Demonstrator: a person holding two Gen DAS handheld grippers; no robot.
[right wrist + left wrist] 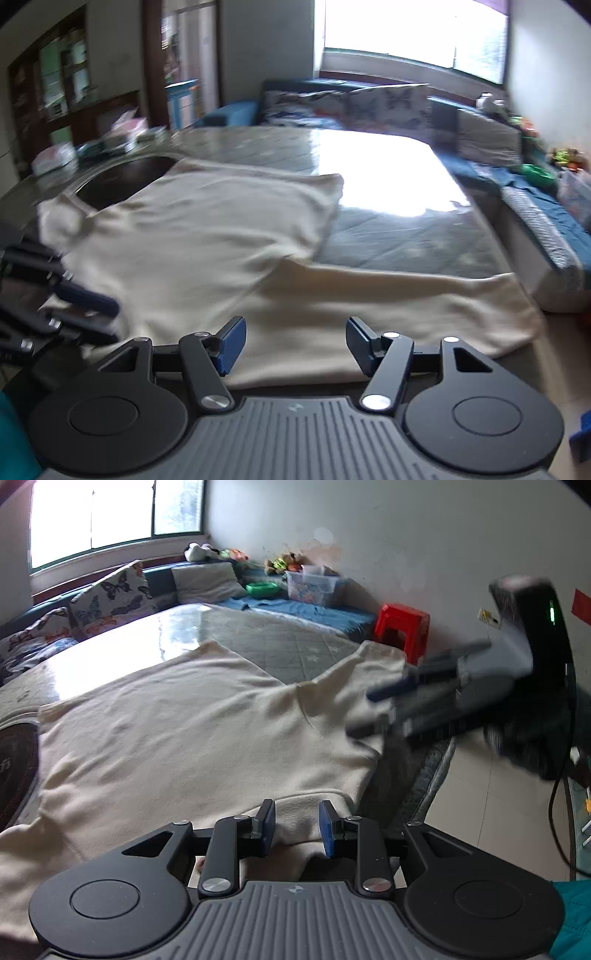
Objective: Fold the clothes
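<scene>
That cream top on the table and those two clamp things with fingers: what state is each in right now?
Cream garment: spread on the table, partly folded, one sleeve lying out sideways.
Left gripper: fingers apart, nothing pinched, above the garment's near edge.
Right gripper: fingers wide apart, empty, above the garment.
Table: glossy, bearing the garment.

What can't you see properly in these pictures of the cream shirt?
- Left wrist view: right gripper smeared by motion blur.
- Left wrist view: cream shirt, near edge hidden behind left gripper.
- Right wrist view: shelves too blurred to read.
</scene>
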